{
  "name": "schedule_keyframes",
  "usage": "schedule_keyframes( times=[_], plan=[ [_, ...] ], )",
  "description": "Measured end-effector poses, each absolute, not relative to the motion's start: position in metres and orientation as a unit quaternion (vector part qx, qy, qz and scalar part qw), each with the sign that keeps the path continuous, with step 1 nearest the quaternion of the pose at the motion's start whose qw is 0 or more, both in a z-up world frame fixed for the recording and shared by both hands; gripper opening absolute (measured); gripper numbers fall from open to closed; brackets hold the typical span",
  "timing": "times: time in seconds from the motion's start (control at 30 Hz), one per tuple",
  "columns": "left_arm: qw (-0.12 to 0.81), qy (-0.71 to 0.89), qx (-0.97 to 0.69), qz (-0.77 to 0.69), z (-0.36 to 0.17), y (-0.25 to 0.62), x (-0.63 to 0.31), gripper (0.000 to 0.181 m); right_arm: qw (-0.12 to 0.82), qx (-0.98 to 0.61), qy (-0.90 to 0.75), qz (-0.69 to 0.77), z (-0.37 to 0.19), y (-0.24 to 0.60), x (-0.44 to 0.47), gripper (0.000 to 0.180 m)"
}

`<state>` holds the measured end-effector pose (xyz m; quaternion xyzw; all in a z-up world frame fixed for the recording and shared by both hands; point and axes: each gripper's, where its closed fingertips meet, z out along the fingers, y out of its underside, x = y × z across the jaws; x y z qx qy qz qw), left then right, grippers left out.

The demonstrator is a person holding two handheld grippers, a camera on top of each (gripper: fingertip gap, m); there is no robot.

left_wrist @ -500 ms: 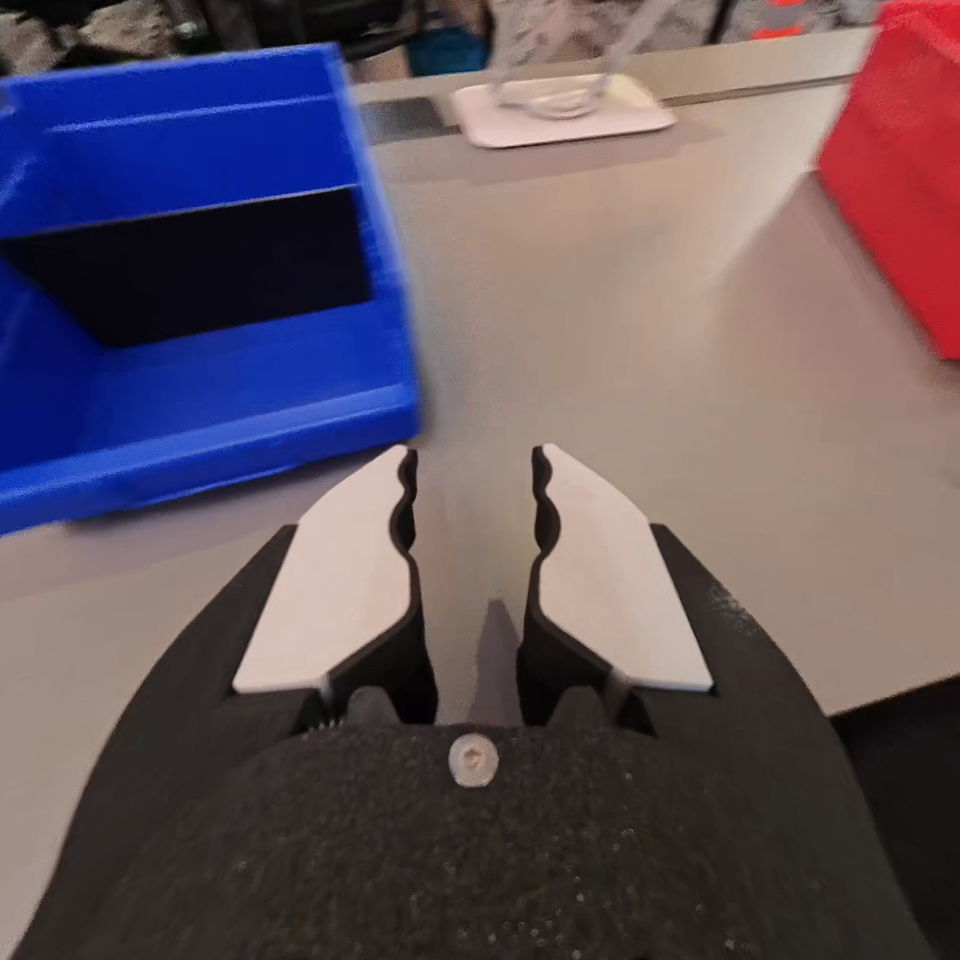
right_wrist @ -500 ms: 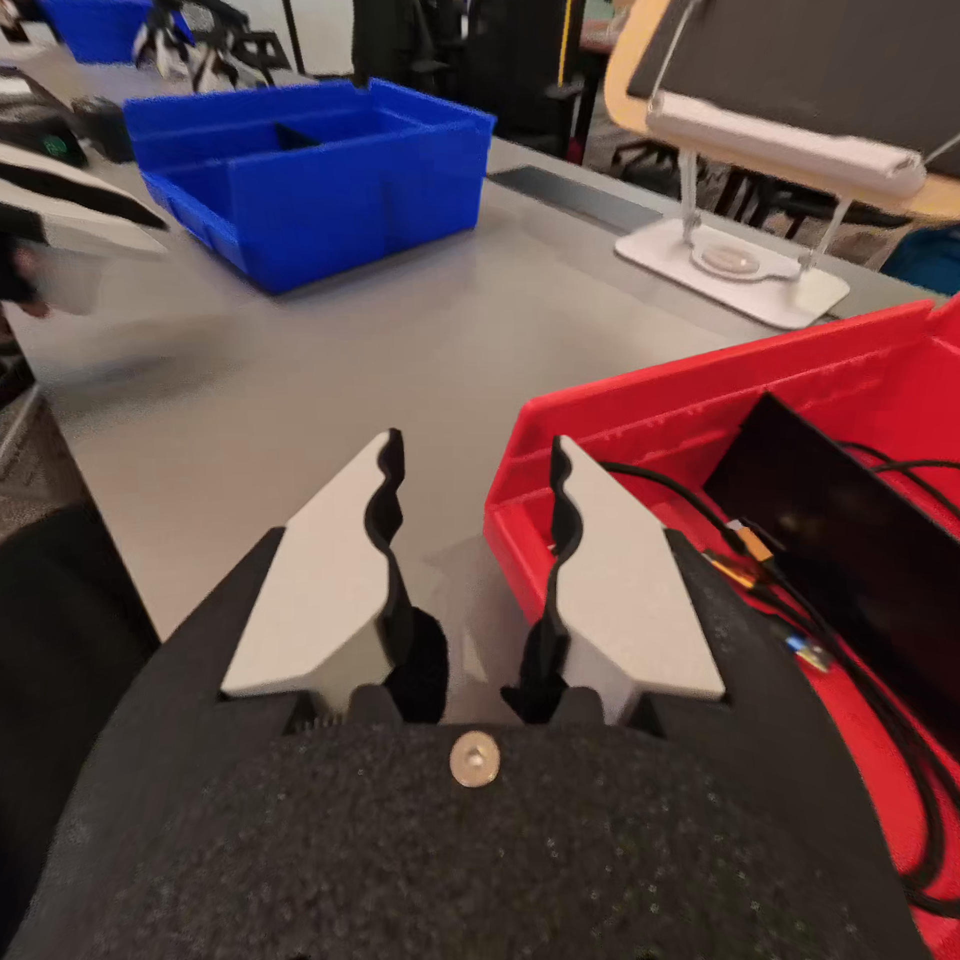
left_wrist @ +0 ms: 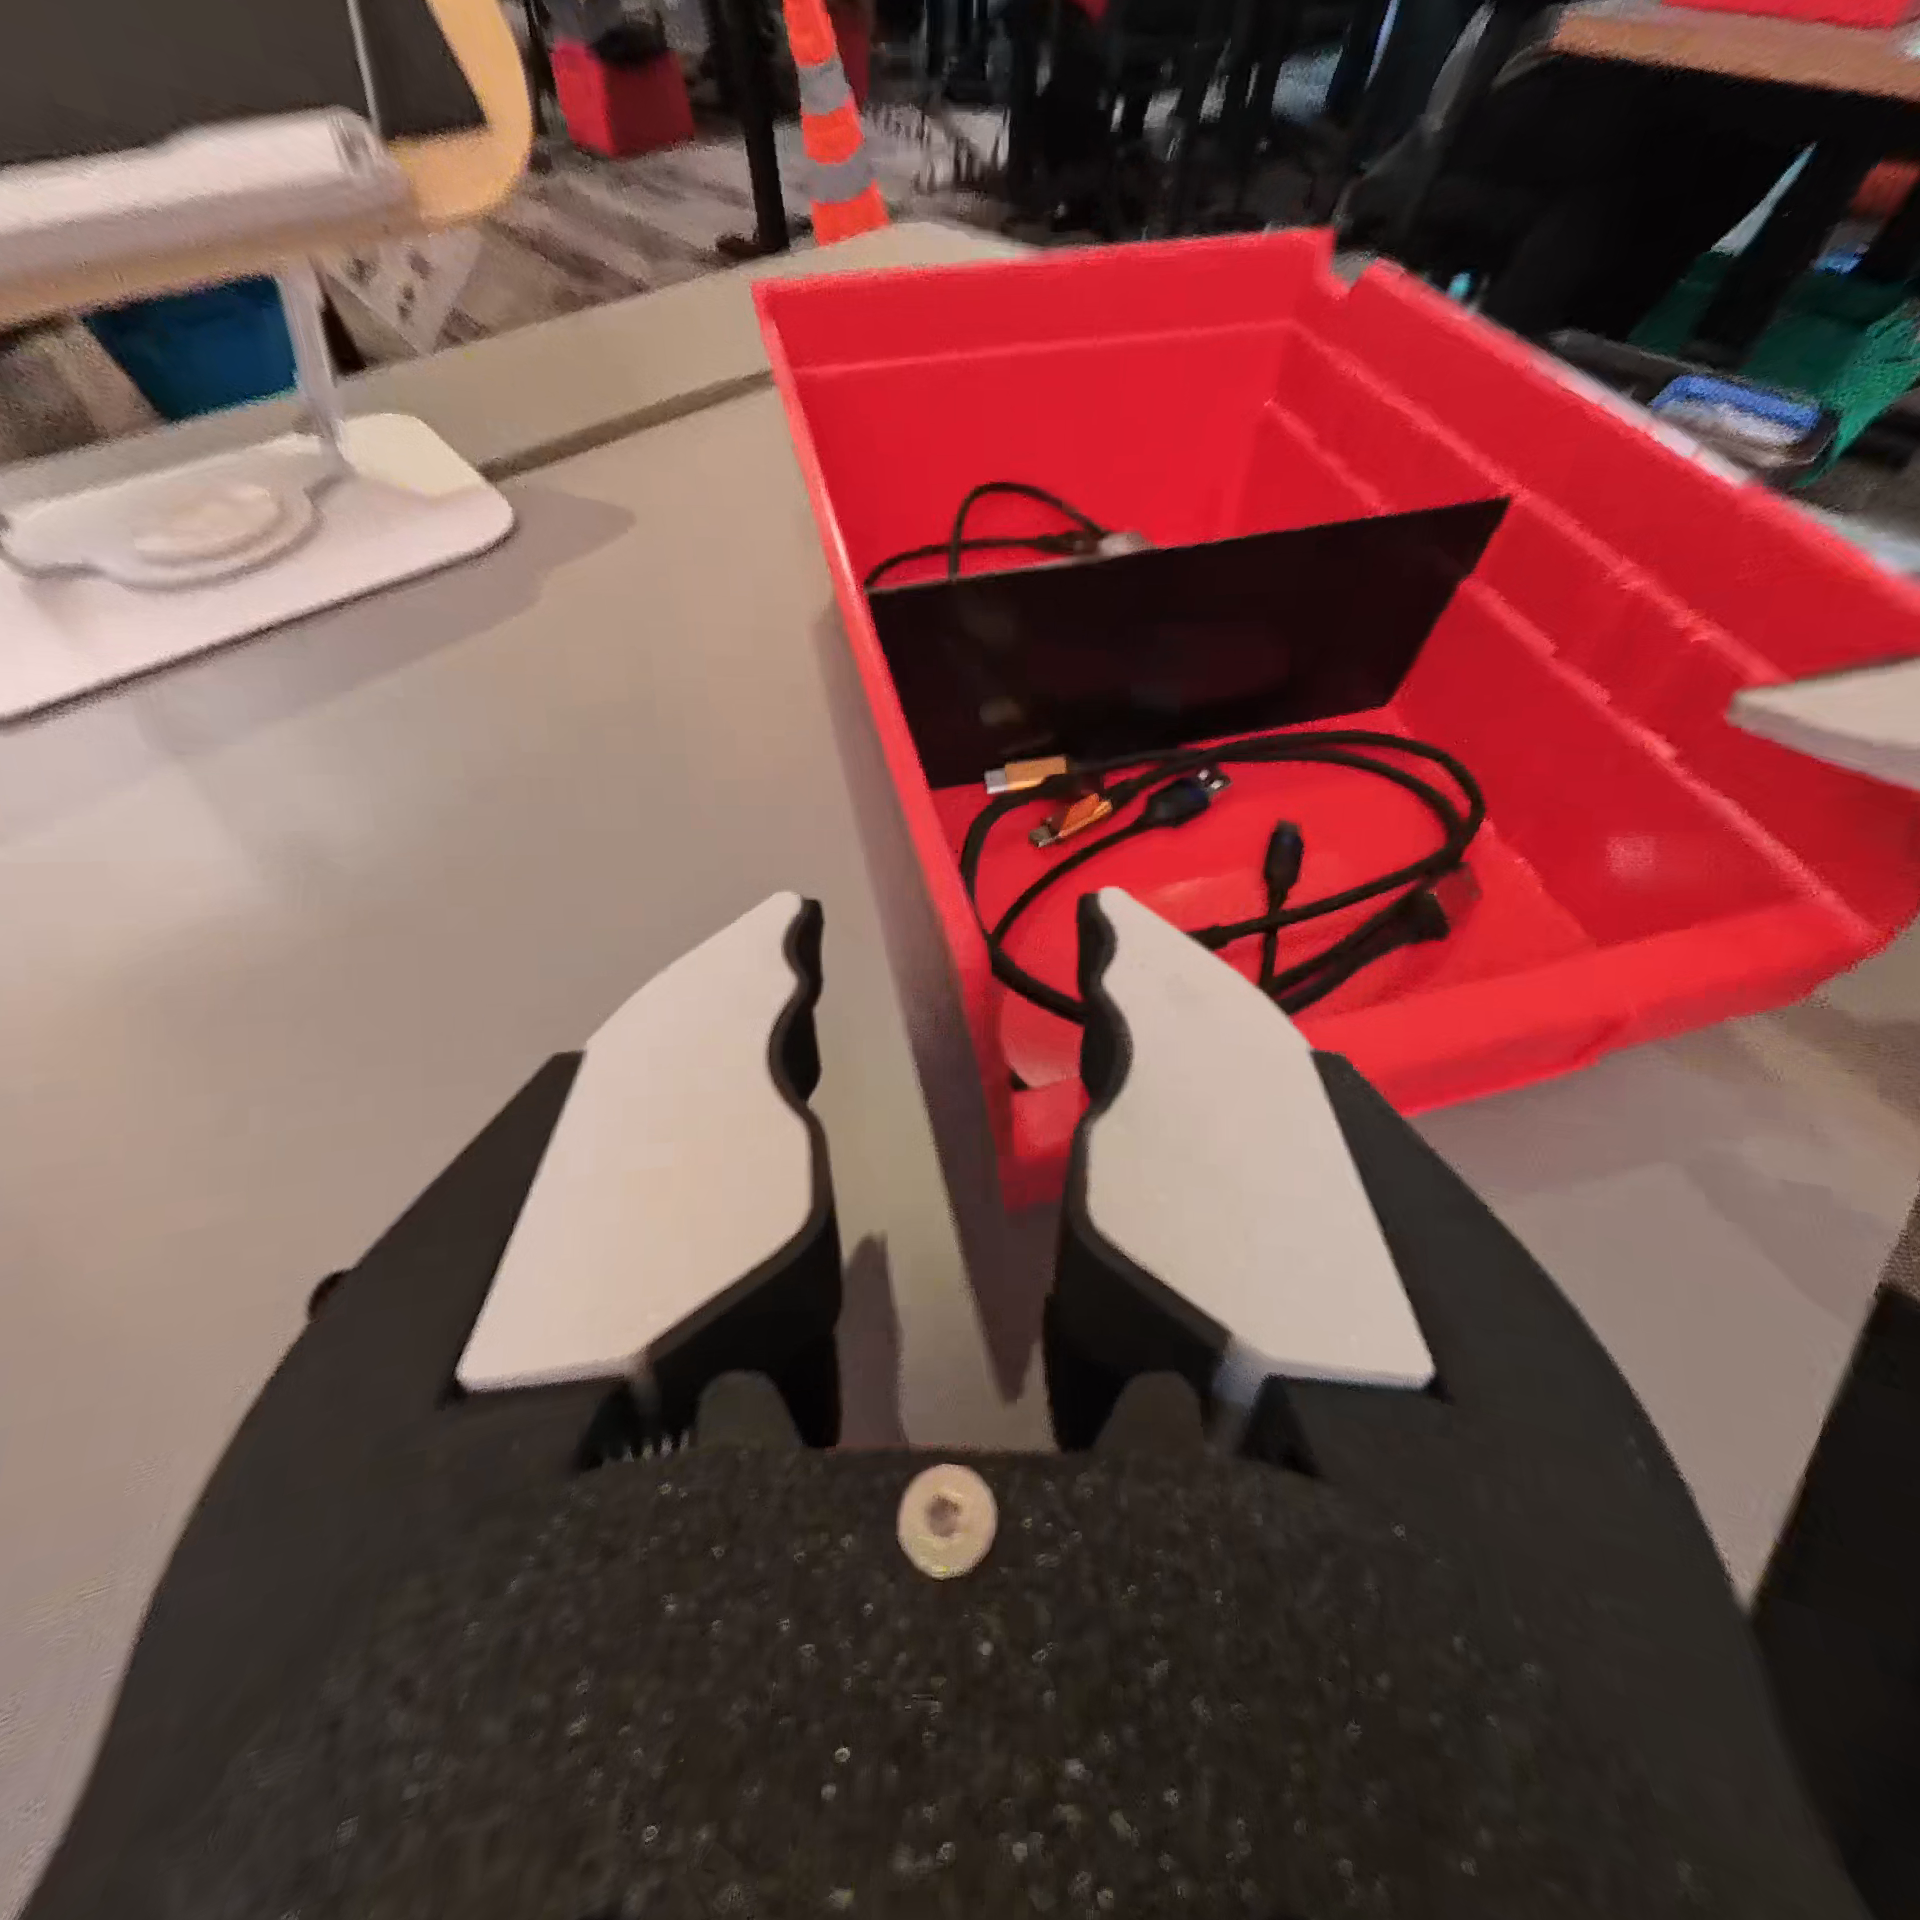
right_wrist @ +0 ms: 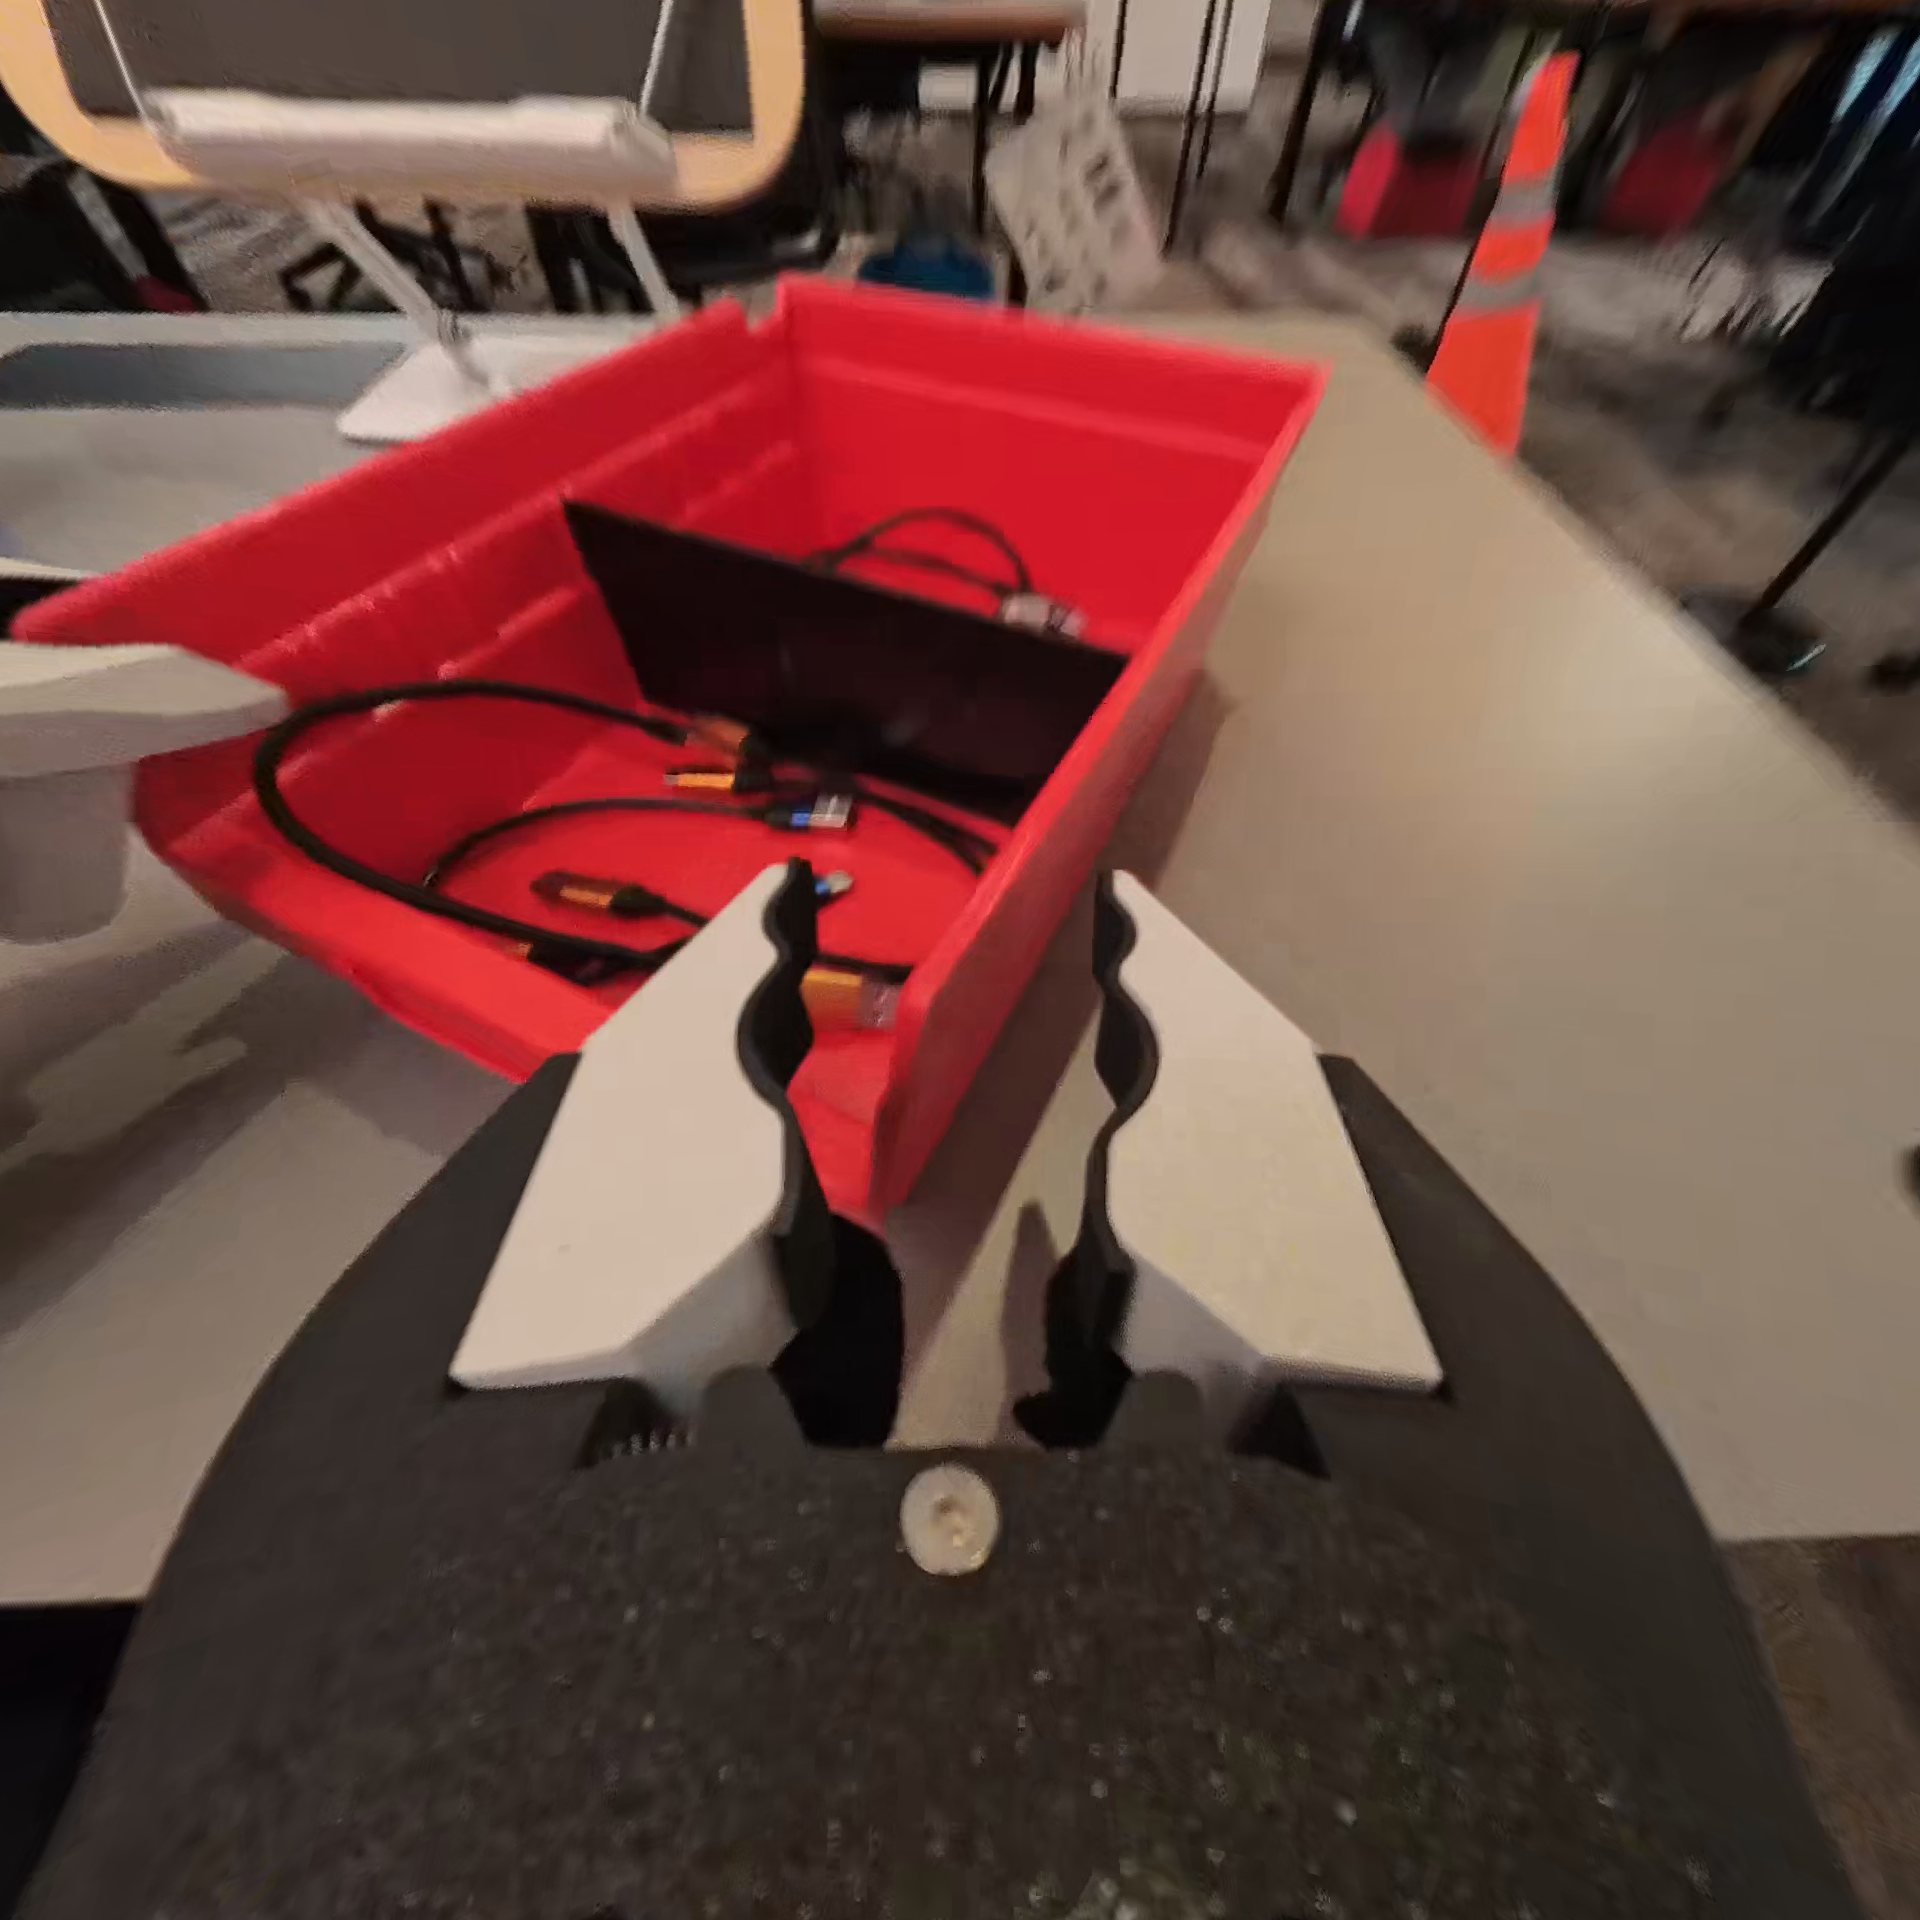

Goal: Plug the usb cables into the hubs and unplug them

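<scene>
Both claws I run sit released and empty: left claw [left_wrist: 940, 914] beside the red bin's [left_wrist: 1039, 343] near corner, right claw [right_wrist: 951, 883] straddling its side wall at the opposite near corner. Black cables [left_wrist: 1226, 831] lie tangled on the bin floor, front compartment, before a black divider [left_wrist: 1164, 644]. One more cable [right_wrist: 925, 540] behind it. Grey table [left_wrist: 416, 831]; white stand [left_wrist: 249, 520] beyond.

**No legible text in either view**

Nothing readable. Right wrist view, upper middle: white sign board [right_wrist: 1075, 177] on the floor behind the table carries dark marks, too blurred to read. Left wrist view, centre right: usb cables [left_wrist: 1179, 802] in the red bin [left_wrist: 1039, 343]; any print on the plugs is too small to tell.
</scene>
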<state>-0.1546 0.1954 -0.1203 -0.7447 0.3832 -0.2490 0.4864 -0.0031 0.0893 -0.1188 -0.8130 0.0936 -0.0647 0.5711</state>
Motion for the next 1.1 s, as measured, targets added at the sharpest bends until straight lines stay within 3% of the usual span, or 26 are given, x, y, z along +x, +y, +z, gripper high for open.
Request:
schedule_keyframes(
  times=[0.07,0.13,0.27,0.43,0.63,0.9,0.93,1.03,1.1],
  plan=[
    [0.463,0.397,-0.753,-0.248,-0.134,0.198,-0.145,0.036,0.551,-0.827,0.107,-0.033,-0.138,0.093,-0.009,0.038],
    [0.457,0.391,-0.755,-0.260,-0.137,0.198,-0.137,0.019,0.549,-0.826,0.114,-0.056,-0.143,0.098,-0.005,0.040],
    [0.465,0.390,-0.763,-0.224,-0.134,0.200,-0.146,0.013,0.531,-0.833,0.149,-0.043,-0.142,0.103,-0.003,0.029],
    [0.517,0.353,-0.754,-0.197,-0.111,0.203,-0.179,0.007,0.558,-0.821,0.101,-0.066,-0.120,0.116,-0.030,0.027],
    [0.574,0.290,-0.752,-0.145,-0.084,0.211,-0.246,0.006,0.594,-0.803,0.020,-0.046,-0.099,0.153,-0.086,0.032],
    [0.516,0.215,-0.821,-0.115,-0.133,0.231,-0.321,0.007,0.531,-0.843,-0.089,0.001,-0.146,0.203,-0.160,0.052],
    [0.512,0.215,-0.822,-0.126,-0.135,0.231,-0.323,0.009,0.549,-0.831,-0.095,0.011,-0.140,0.207,-0.166,0.063],
    [0.508,0.260,-0.813,-0.117,-0.136,0.224,-0.321,0.015,0.541,-0.835,-0.097,0.022,-0.143,0.211,-0.166,0.064],
    [0.502,0.288,-0.806,-0.126,-0.135,0.214,-0.317,0.032,0.544,-0.831,-0.103,0.058,-0.140,0.210,-0.167,0.061]
  ],
)
